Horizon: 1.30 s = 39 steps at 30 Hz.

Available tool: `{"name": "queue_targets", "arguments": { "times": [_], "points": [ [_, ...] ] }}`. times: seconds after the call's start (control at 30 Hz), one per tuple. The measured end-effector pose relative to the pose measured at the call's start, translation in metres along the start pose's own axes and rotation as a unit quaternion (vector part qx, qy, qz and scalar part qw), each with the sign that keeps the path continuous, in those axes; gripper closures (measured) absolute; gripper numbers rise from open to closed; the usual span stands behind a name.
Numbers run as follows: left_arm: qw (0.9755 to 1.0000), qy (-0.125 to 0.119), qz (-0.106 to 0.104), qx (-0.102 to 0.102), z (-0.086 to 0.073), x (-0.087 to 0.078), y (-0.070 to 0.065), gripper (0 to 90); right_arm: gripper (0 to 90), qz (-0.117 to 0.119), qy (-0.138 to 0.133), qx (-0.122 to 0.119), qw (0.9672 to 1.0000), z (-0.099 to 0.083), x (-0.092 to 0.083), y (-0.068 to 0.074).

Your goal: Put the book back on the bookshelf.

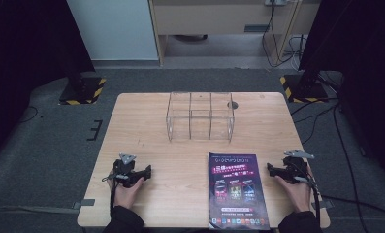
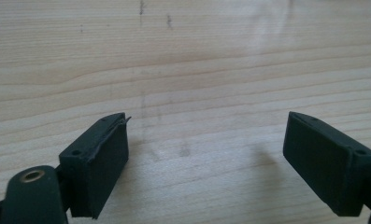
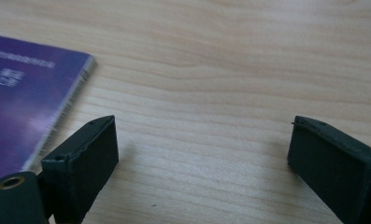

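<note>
A purple magazine [image 1: 237, 190] lies flat on the wooden table [image 1: 180, 160] at the front, right of centre. Behind it, mid-table, stands a clear plastic box [image 1: 200, 116] with inner dividers. My left gripper [image 1: 144, 172] rests low at the front left, held in a hand, open over bare wood [image 2: 206, 140] with nothing between its jaws. My right gripper [image 1: 272, 171] sits at the front right, just right of the magazine, also open and empty [image 3: 202, 149]. In the right gripper view the magazine's corner [image 3: 29, 98] lies left of the jaws.
The table has a small round hole [image 1: 232, 105] near the back right. Black stands with yellow-striped bases [image 1: 82, 90] [image 1: 301, 87] flank the table's far corners on the grey floor. Cables [image 1: 345, 145] run along the floor at the right.
</note>
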<state>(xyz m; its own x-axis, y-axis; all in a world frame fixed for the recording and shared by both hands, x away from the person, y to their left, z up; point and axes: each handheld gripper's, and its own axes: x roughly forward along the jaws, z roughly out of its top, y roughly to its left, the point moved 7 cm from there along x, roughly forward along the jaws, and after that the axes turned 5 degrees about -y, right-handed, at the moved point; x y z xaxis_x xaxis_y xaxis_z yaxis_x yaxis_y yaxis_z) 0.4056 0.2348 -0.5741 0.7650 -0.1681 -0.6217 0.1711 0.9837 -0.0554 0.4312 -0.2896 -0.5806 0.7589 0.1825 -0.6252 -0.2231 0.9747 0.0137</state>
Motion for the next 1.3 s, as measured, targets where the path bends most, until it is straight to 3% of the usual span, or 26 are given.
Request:
{"name": "queue_targets", "arguments": {
  "times": [0.2,0.6,0.93,1.3],
  "points": [
    [0.9994,-0.029,-0.020,-0.002,0.011,-0.012,-0.010,15.8,9.7,0.019,-0.031,-0.003,0.9993,0.010,-0.014,0.007],
    [0.9967,-0.065,-0.050,-0.003,0.027,-0.030,-0.032,18.8,10.3,0.042,-0.055,-0.007,0.9976,0.020,-0.027,0.016],
    [0.9946,-0.079,-0.067,0.004,0.034,-0.038,-0.053,20.7,10.3,0.053,-0.068,-0.010,0.9963,0.027,-0.035,0.025],
    [0.9908,-0.087,-0.102,0.019,0.036,-0.041,-0.089,21.0,10.2,0.066,-0.081,-0.009,0.9945,0.032,-0.041,0.032]
  ]
}}
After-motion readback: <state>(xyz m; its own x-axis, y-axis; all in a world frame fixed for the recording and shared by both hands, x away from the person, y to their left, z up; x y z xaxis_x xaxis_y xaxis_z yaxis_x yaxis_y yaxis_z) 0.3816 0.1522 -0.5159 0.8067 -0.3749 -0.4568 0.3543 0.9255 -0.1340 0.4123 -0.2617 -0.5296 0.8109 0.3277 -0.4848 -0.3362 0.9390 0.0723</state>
